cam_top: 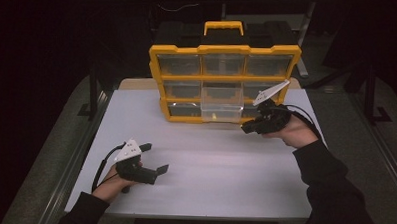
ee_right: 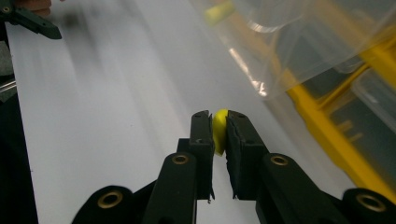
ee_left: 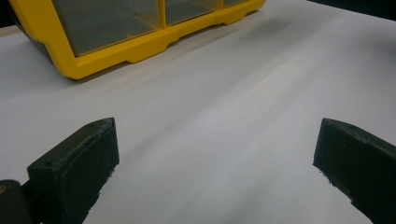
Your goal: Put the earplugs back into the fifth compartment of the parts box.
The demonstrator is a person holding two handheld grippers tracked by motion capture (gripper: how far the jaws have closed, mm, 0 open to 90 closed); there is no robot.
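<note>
A dark room surrounds the white bench (cam_top: 204,162). At its near left the left claw (cam_top: 157,158) rests empty, jaws spread wide. The right claw (ee_right: 219,123) pinches a small yellow piece (ee_right: 219,133), probably a soft plug. The pulled-out clear drawer (cam_top: 221,109) of the yellow organizer (cam_top: 223,50) lies at about ten o'clock from that claw, far nearer it than the left one.

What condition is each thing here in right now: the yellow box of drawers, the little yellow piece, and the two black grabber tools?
Organizer box: upright on the table.
Clear drawer: pulled out, a small yellow bit inside.
Small yellow piece: pinched between the jaws.
Right gripper: shut on the piece, near the drawer.
Left gripper: open, holding nothing, over the table.
</note>
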